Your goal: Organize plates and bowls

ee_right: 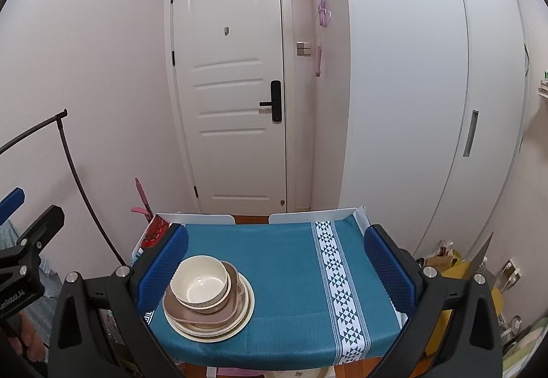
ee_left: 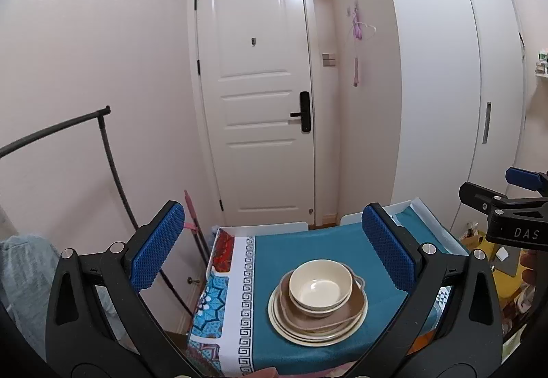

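Both claws are held apart and empty: the left gripper (ee_left: 274, 251) and the right gripper (ee_right: 275, 266). Just beyond, one stack (ee_left: 318, 302) rests on the teal tablecloth (ee_right: 284, 261): two nested bowls (ee_right: 200, 287) and about four plates (ee_right: 239, 323) are counted. Rigid, smooth, breakable ware is judged; rims should be gripped.
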`<act>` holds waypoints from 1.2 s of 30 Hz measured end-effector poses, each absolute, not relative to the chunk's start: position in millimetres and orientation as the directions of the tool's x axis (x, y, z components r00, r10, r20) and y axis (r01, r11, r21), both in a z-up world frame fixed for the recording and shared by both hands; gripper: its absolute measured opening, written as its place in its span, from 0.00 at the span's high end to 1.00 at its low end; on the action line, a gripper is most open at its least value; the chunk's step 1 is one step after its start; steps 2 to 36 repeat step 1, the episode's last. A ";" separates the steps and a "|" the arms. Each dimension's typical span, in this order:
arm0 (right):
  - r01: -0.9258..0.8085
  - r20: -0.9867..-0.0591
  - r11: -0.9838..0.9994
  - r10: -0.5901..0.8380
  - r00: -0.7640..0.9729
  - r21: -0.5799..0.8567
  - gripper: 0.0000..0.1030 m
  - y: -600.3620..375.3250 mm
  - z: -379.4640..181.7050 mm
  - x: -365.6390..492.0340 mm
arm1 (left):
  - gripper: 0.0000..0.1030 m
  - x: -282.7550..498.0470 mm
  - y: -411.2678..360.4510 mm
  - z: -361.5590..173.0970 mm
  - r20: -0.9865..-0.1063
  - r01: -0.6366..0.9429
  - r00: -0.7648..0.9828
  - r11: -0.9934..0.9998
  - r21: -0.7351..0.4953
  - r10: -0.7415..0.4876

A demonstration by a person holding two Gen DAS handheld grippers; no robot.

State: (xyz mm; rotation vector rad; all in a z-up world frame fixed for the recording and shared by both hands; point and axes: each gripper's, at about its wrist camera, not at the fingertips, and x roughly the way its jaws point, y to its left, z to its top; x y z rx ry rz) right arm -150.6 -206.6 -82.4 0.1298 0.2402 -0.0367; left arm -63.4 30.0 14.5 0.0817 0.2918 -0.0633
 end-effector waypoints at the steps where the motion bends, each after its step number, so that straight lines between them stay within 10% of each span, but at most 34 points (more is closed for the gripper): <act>1: 0.052 -0.244 0.991 -0.021 0.970 0.124 0.01 -206.0 -82.9 -147.5 | 0.00 -60.7 30.8 14.8 -0.290 0.074 0.956 0.995 0.072 -0.050; 36: 0.052 -0.244 0.991 -0.021 0.970 0.124 0.01 -206.0 -82.9 -147.5 | 0.00 -60.7 30.8 14.8 -0.290 0.074 0.956 0.995 0.072 -0.050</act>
